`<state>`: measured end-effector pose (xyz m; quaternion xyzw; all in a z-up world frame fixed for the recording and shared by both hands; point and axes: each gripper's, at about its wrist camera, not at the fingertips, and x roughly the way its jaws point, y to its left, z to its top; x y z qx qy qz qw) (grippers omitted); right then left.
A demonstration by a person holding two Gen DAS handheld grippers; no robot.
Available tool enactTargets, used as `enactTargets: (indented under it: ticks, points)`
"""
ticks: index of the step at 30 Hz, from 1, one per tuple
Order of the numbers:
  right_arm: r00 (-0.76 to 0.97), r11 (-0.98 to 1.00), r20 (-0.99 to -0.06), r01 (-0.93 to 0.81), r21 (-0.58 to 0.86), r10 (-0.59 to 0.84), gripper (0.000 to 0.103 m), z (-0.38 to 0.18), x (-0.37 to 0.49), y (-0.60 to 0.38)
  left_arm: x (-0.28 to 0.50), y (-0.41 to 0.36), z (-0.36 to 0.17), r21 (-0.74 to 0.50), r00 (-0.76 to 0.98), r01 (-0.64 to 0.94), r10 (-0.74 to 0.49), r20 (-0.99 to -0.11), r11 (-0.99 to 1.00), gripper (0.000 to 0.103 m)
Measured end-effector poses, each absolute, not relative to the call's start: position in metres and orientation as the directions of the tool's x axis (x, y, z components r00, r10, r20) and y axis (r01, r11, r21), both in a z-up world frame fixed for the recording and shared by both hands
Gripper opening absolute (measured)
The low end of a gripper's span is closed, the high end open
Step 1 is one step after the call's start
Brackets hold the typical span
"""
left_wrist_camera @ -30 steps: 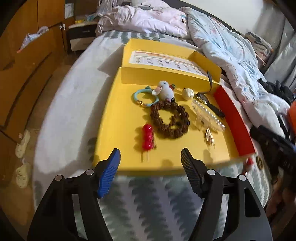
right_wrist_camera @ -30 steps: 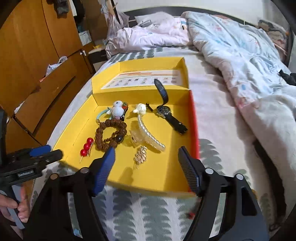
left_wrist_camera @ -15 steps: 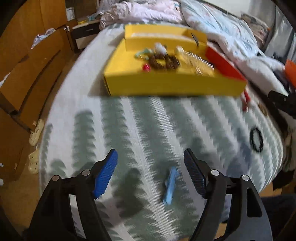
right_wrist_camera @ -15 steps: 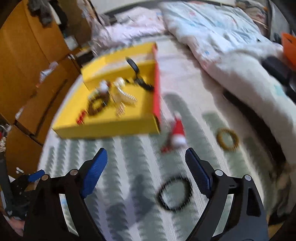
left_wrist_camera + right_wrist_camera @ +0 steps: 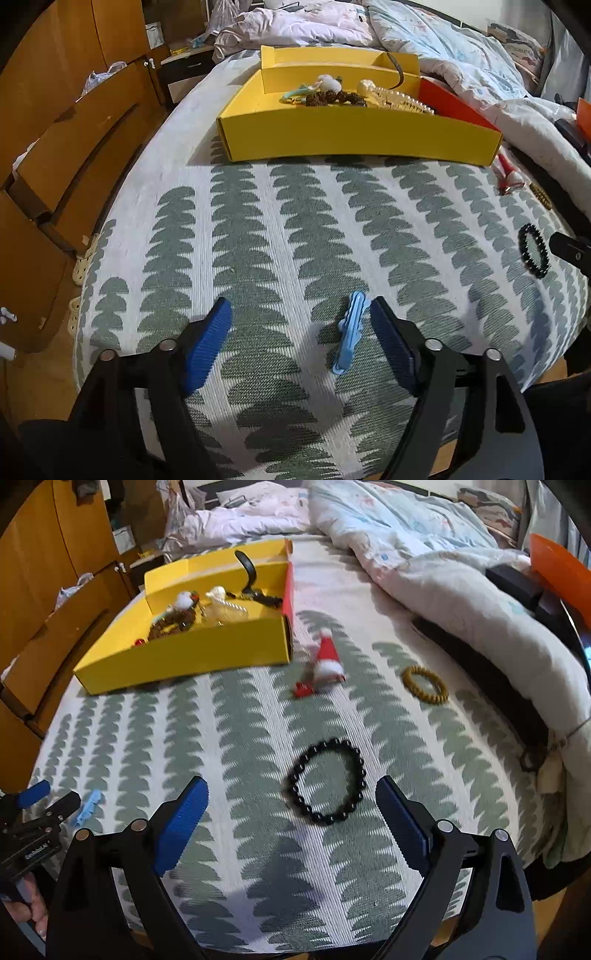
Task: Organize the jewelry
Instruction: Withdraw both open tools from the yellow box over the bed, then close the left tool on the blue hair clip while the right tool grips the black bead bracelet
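Observation:
A yellow box (image 5: pixel 354 136) (image 5: pixel 192 653) holding several jewelry pieces stands on the patterned bed cover. My left gripper (image 5: pixel 301 332) is open low over the cover, with a light blue hair clip (image 5: pixel 351 330) (image 5: pixel 86 806) lying just inside its right finger. My right gripper (image 5: pixel 291 812) is open, with a black bead bracelet (image 5: pixel 327 781) (image 5: pixel 532 249) lying on the cover between and just ahead of its fingers. A red and white Santa hat clip (image 5: pixel 325 664) (image 5: pixel 508 175) and a mustard bracelet (image 5: pixel 424 685) lie beyond it.
A rumpled duvet (image 5: pixel 461 590) fills the right and far side of the bed. Wooden drawers (image 5: pixel 66 140) stand to the left of the bed. The left gripper (image 5: pixel 33 830) shows at the lower left of the right wrist view.
Both grippers have pulled back from over the yellow box and dropped low over the cover. The blue clip now sits by the left gripper, the black bracelet between the right fingers.

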<state>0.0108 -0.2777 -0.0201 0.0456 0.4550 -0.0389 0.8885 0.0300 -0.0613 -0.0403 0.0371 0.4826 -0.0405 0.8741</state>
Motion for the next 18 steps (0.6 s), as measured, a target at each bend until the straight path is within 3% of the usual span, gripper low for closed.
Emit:
enactTargets:
  ticks: [8, 18]
  points:
    - [0.608, 0.988, -0.782, 0.134, -0.073, -0.14, 0.092, -0.029, 0.01, -0.273, 0.029, -0.071, -0.06, 0.097, 0.516, 0.115, 0.024, -0.856, 0.989, 0.08]
    - [0.549, 0.976, -0.809, 0.156, -0.15, -0.212, 0.092, -0.06, 0.03, -0.275, 0.03, -0.07, -0.065, 0.124, 0.531, 0.097, 0.054, -0.846, 0.988, 0.08]
